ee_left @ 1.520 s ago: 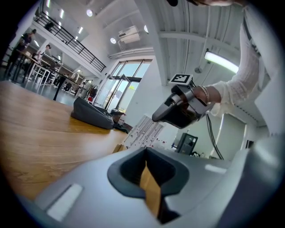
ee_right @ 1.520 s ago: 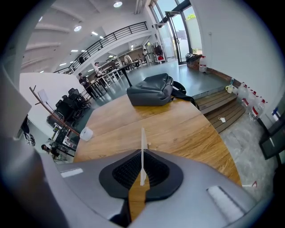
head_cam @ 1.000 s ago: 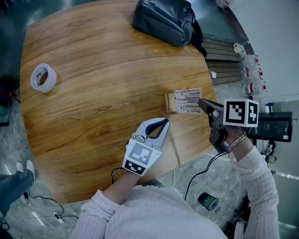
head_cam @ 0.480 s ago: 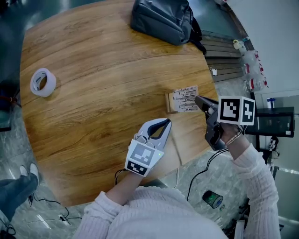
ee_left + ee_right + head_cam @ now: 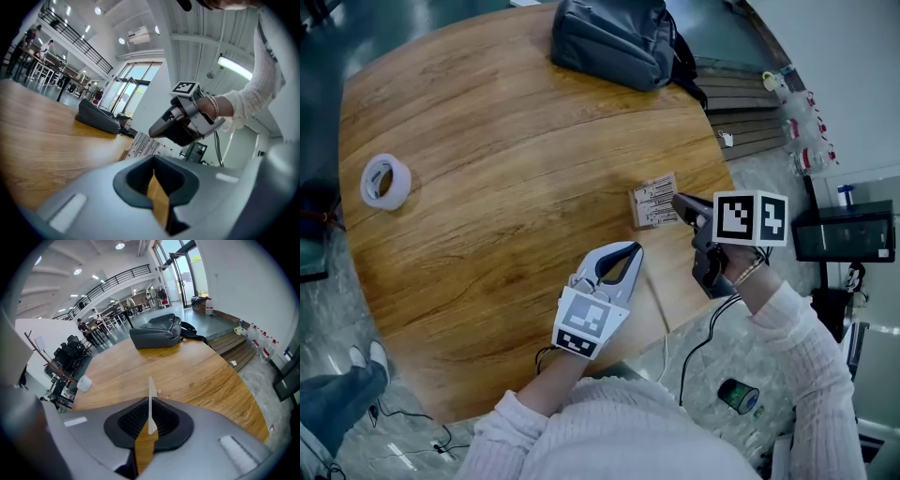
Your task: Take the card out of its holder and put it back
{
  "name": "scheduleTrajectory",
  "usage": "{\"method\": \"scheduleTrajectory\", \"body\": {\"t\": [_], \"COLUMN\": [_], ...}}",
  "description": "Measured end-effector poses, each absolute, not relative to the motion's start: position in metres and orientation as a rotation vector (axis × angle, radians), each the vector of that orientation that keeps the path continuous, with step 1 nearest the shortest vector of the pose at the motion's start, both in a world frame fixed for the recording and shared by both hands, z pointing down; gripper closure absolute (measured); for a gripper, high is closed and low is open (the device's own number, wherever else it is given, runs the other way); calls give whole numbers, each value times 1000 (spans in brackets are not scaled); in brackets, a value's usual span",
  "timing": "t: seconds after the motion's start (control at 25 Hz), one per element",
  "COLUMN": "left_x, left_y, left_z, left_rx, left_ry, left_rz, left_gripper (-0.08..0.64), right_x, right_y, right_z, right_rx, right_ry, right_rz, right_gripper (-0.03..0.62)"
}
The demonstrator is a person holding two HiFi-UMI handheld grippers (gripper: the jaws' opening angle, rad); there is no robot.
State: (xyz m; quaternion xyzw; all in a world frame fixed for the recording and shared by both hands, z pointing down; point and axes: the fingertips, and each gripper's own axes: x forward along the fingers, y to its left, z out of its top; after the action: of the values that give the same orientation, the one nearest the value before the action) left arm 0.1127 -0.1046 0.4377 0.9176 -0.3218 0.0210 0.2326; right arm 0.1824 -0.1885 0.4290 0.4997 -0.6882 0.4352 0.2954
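A white card printed with black bars stands in a small wooden holder near the table's right edge. My right gripper pinches the card's right side. In the right gripper view the card shows edge-on between the jaws, which are beginning to open, of the right gripper. My left gripper rests shut and empty on the table just in front of the holder. In the left gripper view the left gripper looks past the card at the right gripper.
A roll of tape lies at the table's left side and a grey bag at its far edge. Bottles, a can and cables are on the floor to the right. The round wooden table ends close behind the card.
My right gripper and the card have shifted a little to the left over the table. The left gripper has hardly moved.
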Motion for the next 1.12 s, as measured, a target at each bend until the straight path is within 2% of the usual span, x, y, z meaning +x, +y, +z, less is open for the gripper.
{"method": "scheduleTrajectory", "body": {"t": [0.32,0.48,0.64,1.0,1.12], "left_x": [117,116,115,116,115], "left_y": [-99,-100,-100,-83,-72], "left_z": [434,431,426,415,412], "left_rx": [2539,2565,2576,2618,2651], "left_ry": [-861,-866,-868,-874,-872], "left_rz": [68,86,85,159,215], "left_gripper": [551,551,551,551,551], "right_x": [178,178,180,183,188], "right_y": [-187,-187,-187,-163,-152], "right_z": [436,433,423,387,380], "right_rx": [1331,1314,1332,1379,1427], "right_ry": [-1841,-1863,-1898,-2052,-2108], "right_rz": [1166,1174,1169,1197,1222], "right_gripper": [551,483,459,459,485]}}
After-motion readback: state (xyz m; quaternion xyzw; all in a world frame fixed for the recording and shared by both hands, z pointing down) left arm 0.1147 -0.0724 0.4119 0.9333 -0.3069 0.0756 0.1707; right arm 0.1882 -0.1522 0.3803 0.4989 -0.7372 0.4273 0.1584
